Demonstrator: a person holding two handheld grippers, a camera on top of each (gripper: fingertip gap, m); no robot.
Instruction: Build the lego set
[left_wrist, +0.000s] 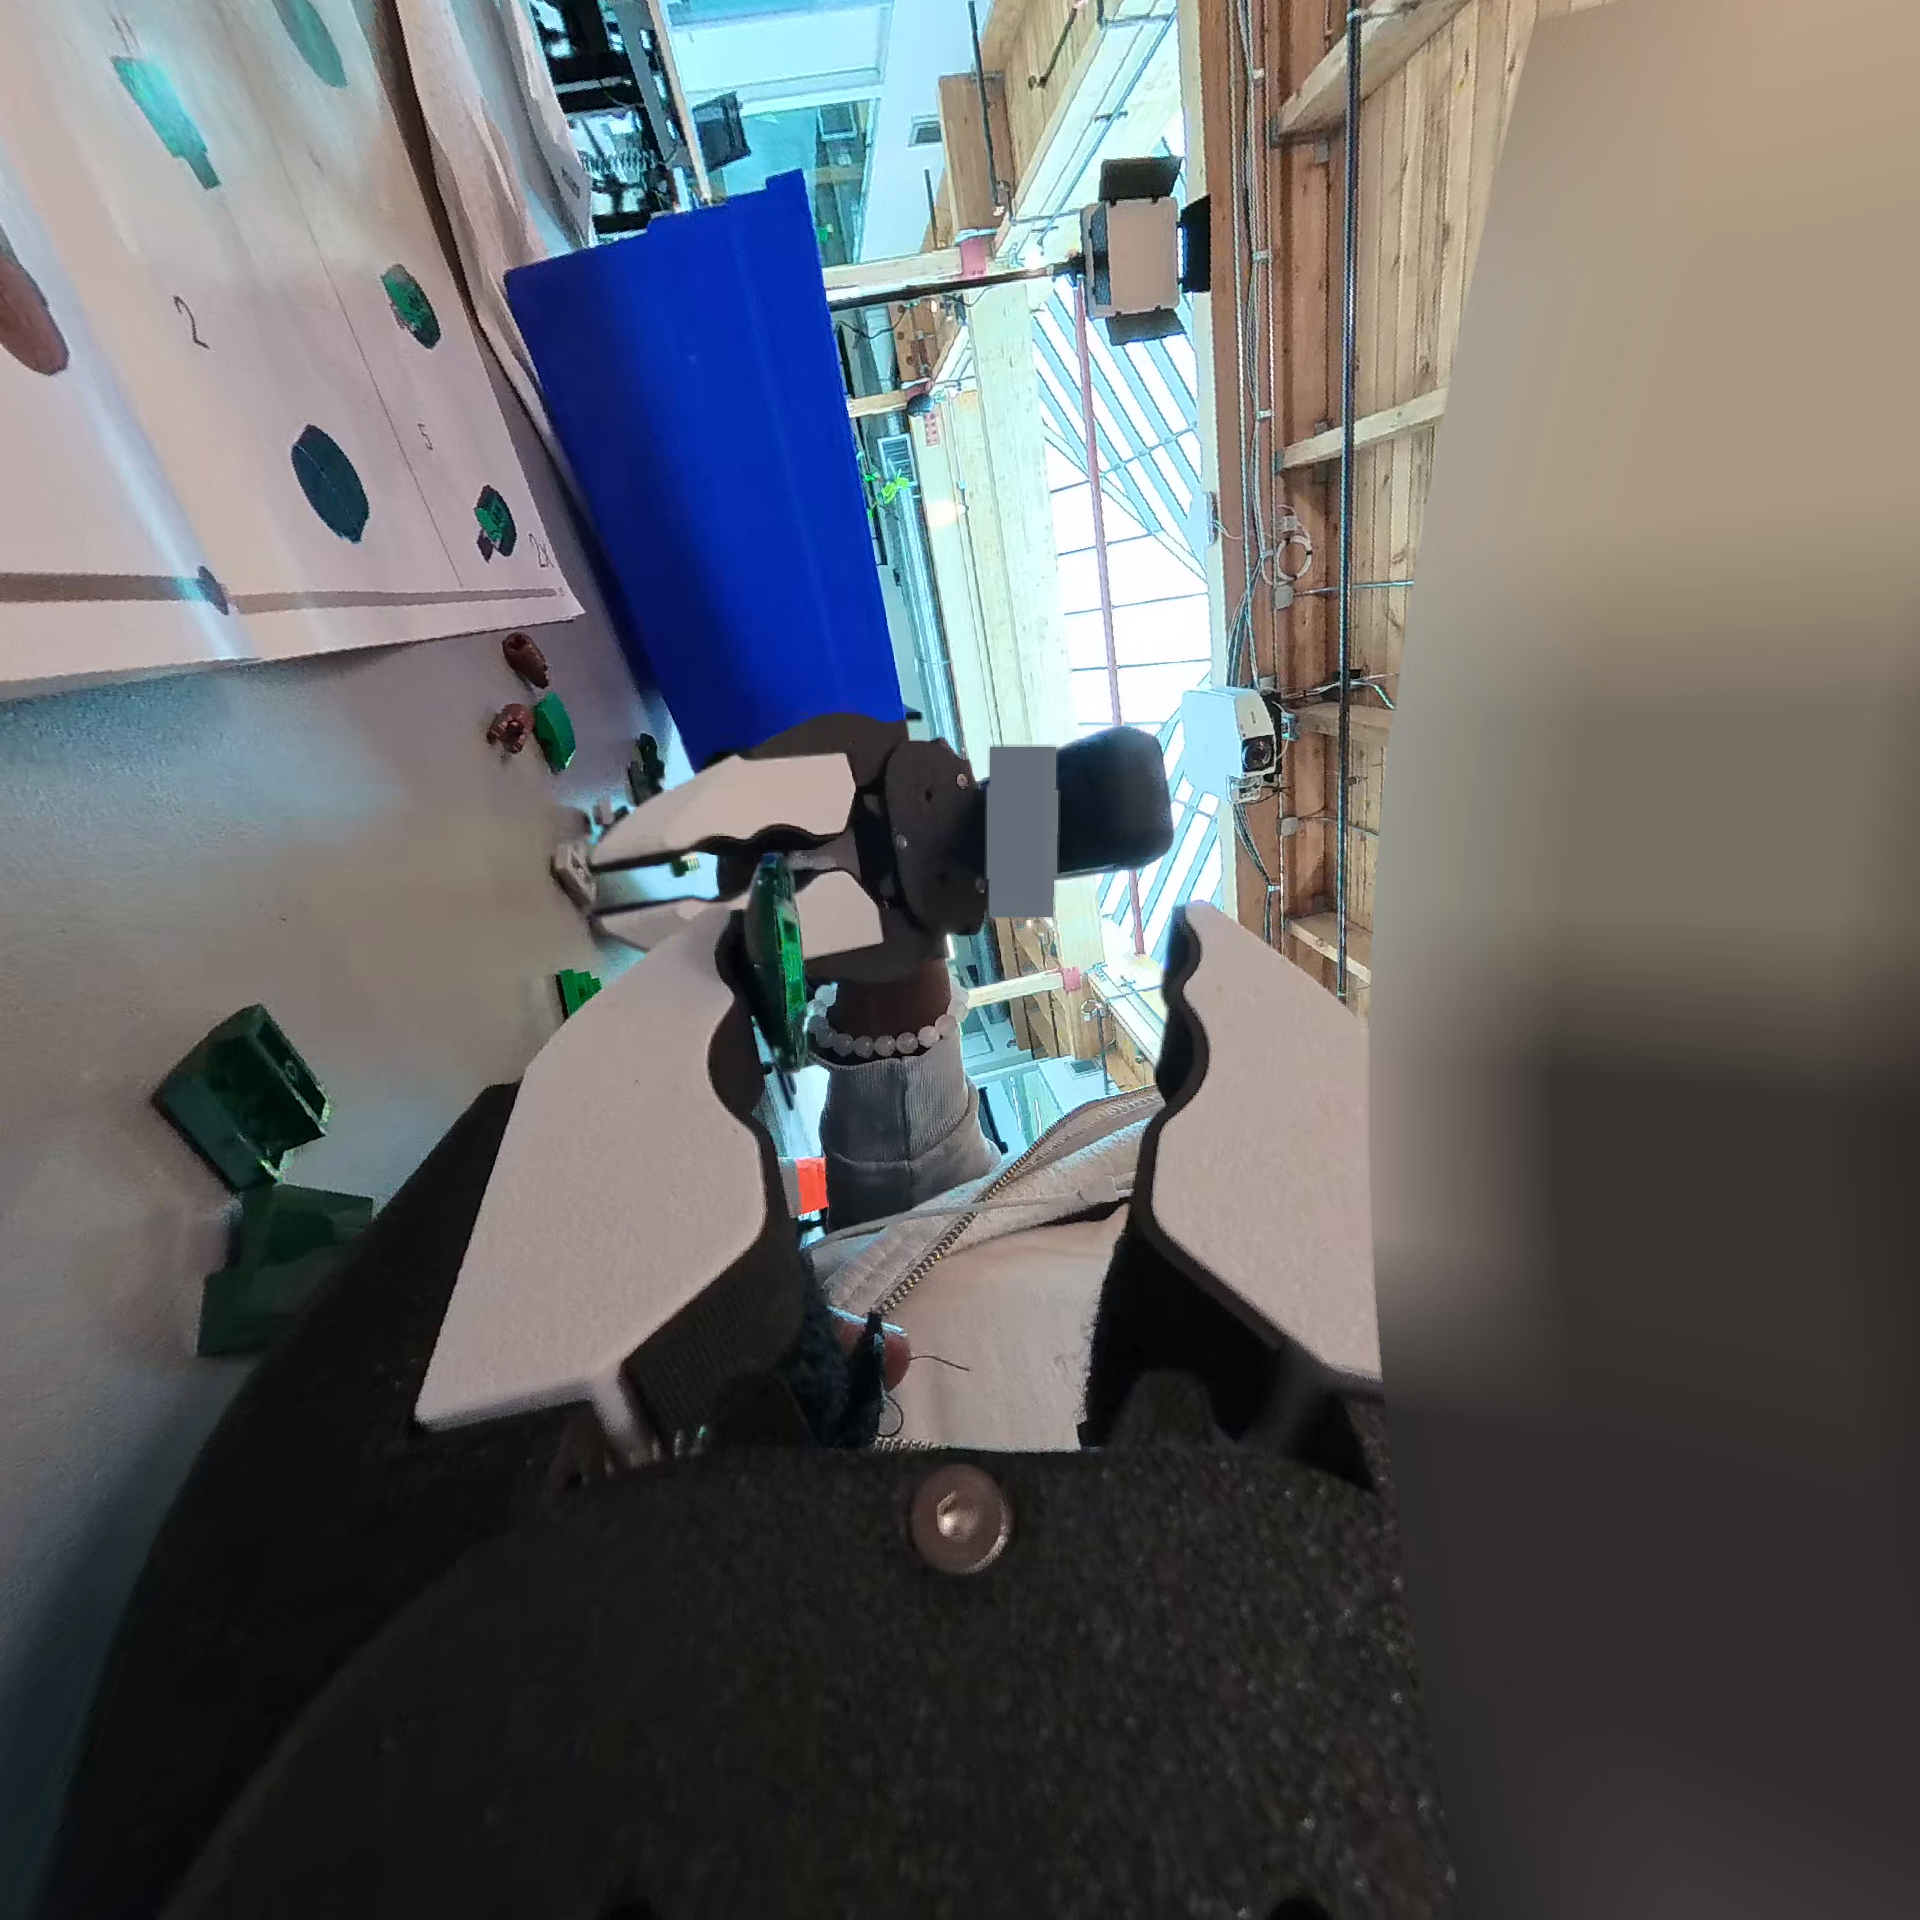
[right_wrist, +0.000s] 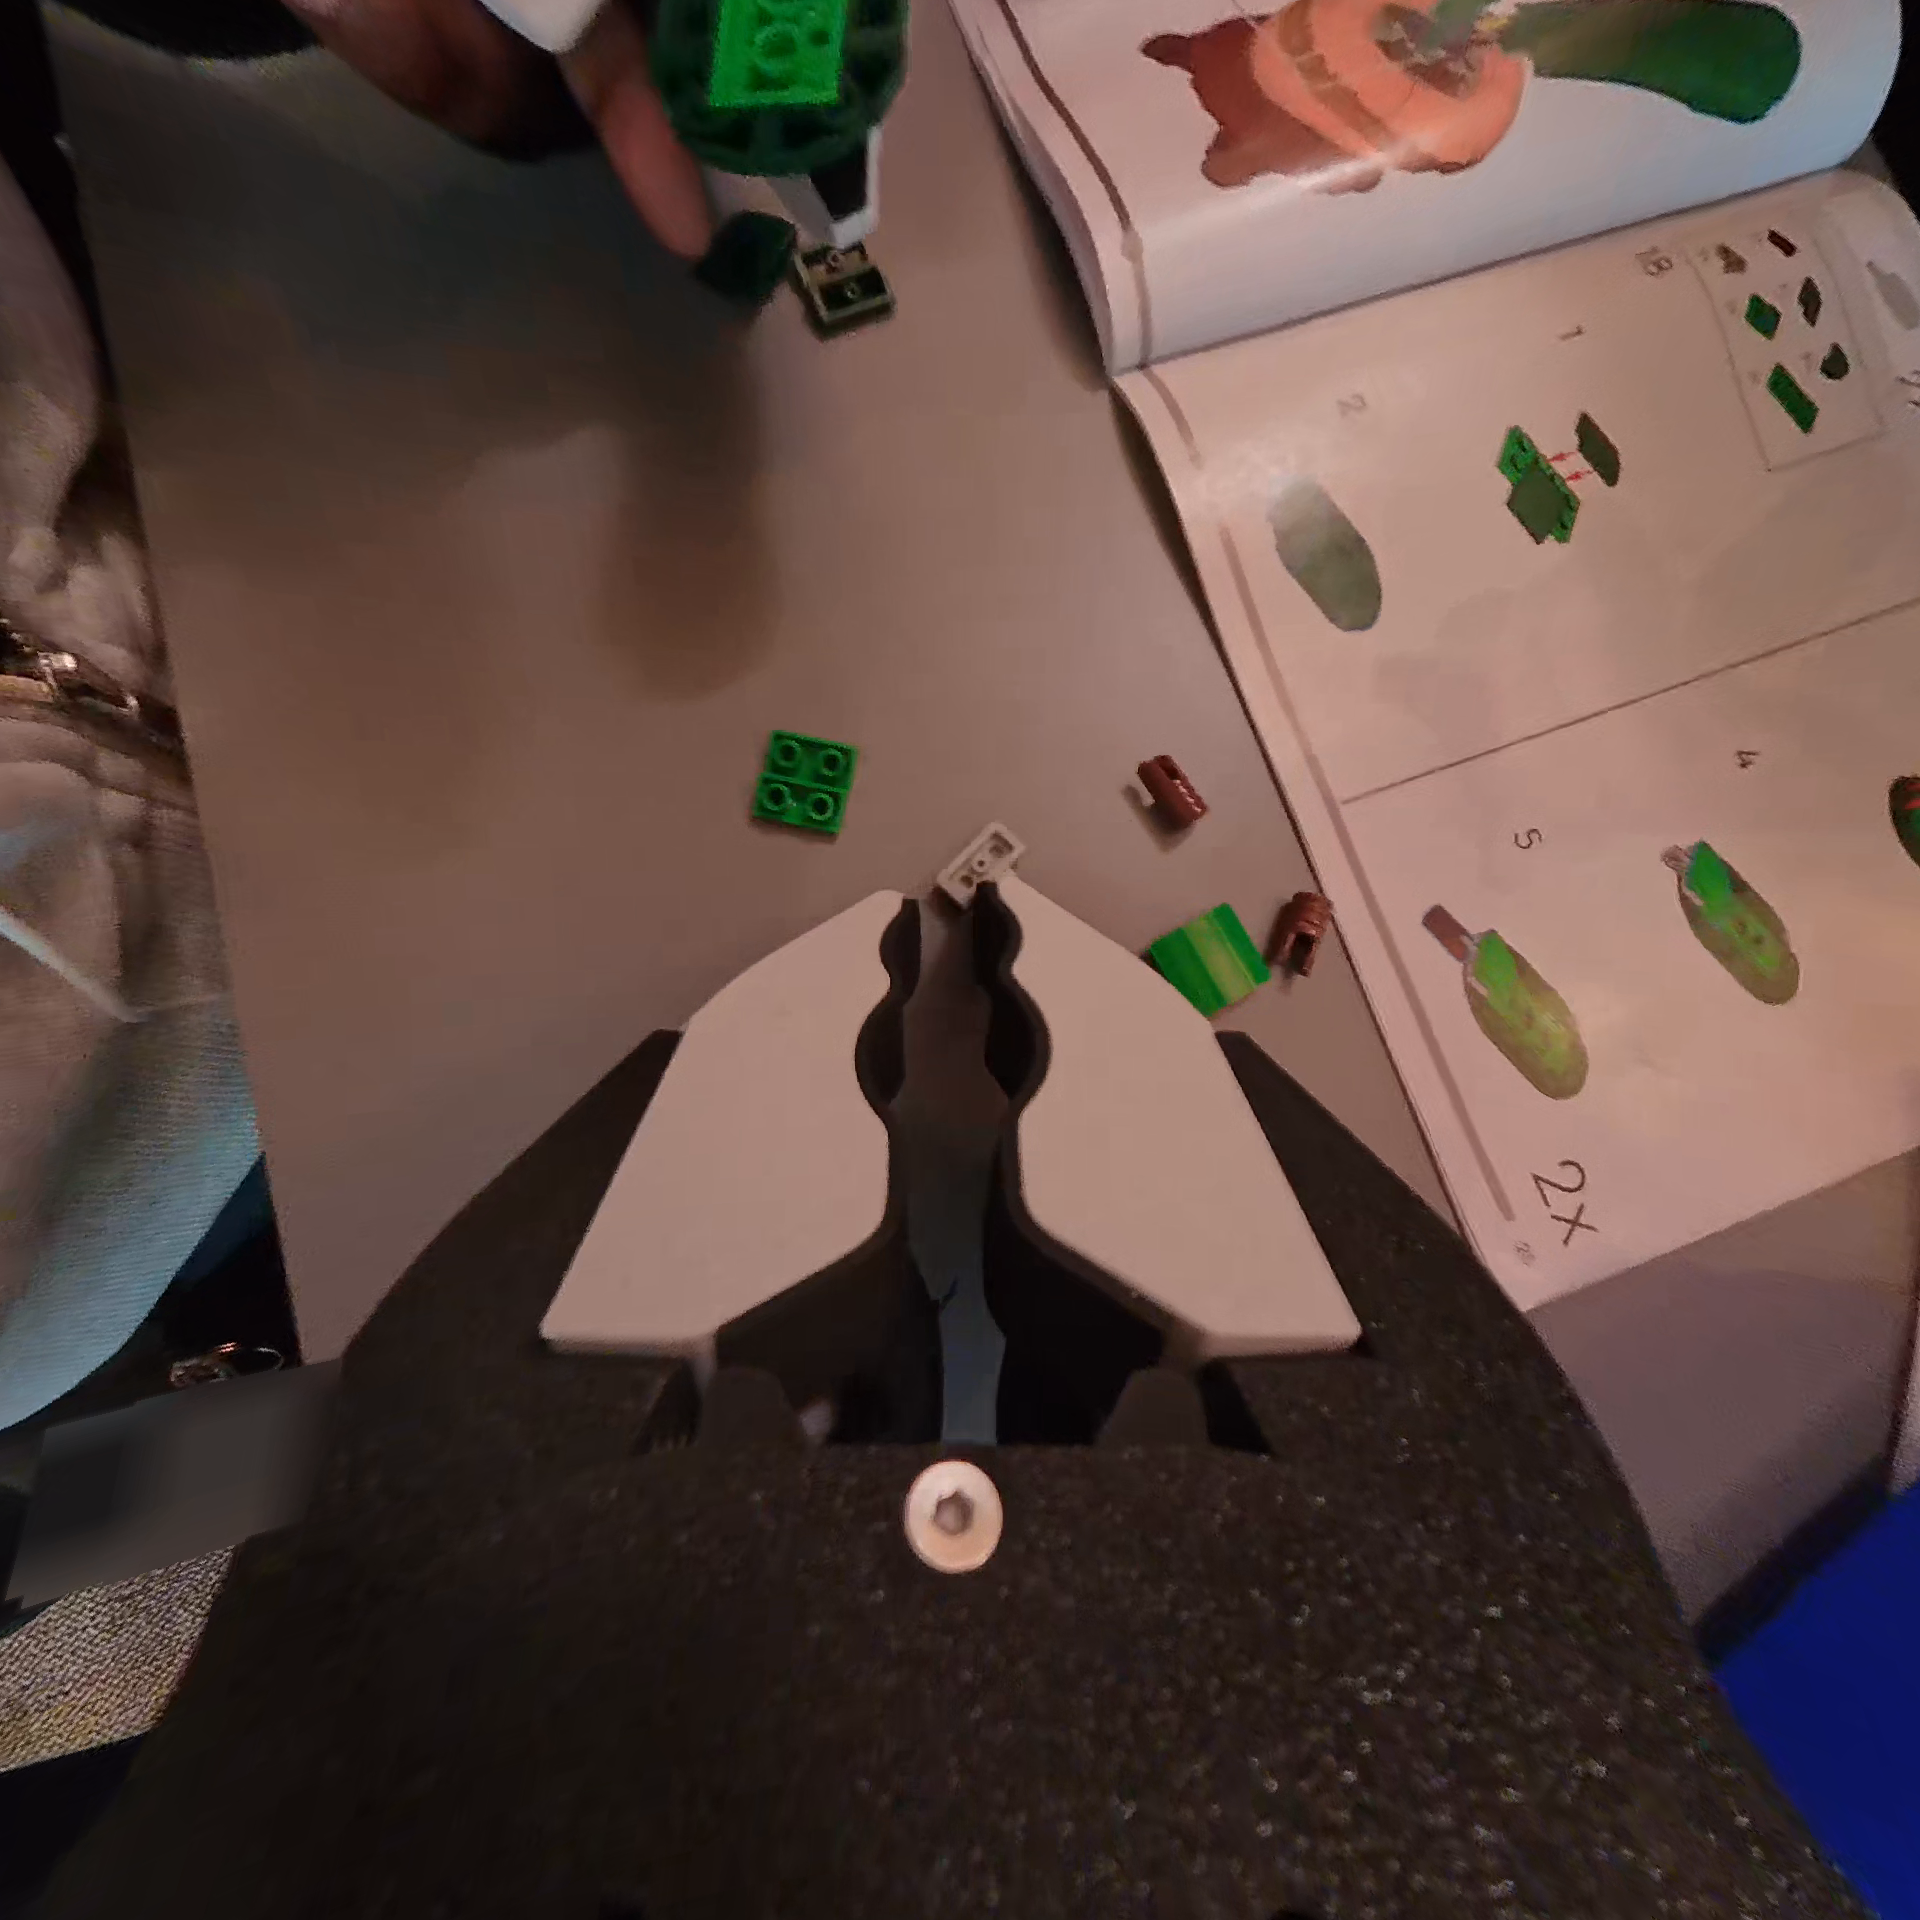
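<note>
My right gripper (right_wrist: 956, 902) points down at the grey table and is shut on a small light grey piece (right_wrist: 982, 857) that lies on it. It also shows in the left wrist view (left_wrist: 601, 883). My left gripper (left_wrist: 956, 935) is held above the table with its jaws wide apart. A round dark green leaf piece (left_wrist: 779, 966) lies flat against the inner side of the finger nearer the table, and the other finger is clear of it. In the right wrist view this leaf (right_wrist: 774, 73) carries a bright green plate.
On the table (right_wrist: 468, 623) lie a bright green 2x2 plate (right_wrist: 805, 781), a green sloped piece (right_wrist: 1210, 956), two brown pieces (right_wrist: 1169, 792) (right_wrist: 1299, 930) and dark green bricks (left_wrist: 244, 1096) (right_wrist: 842, 286). The open instruction booklet (right_wrist: 1558, 675) lies right. A blue box (left_wrist: 707, 468) stands beyond.
</note>
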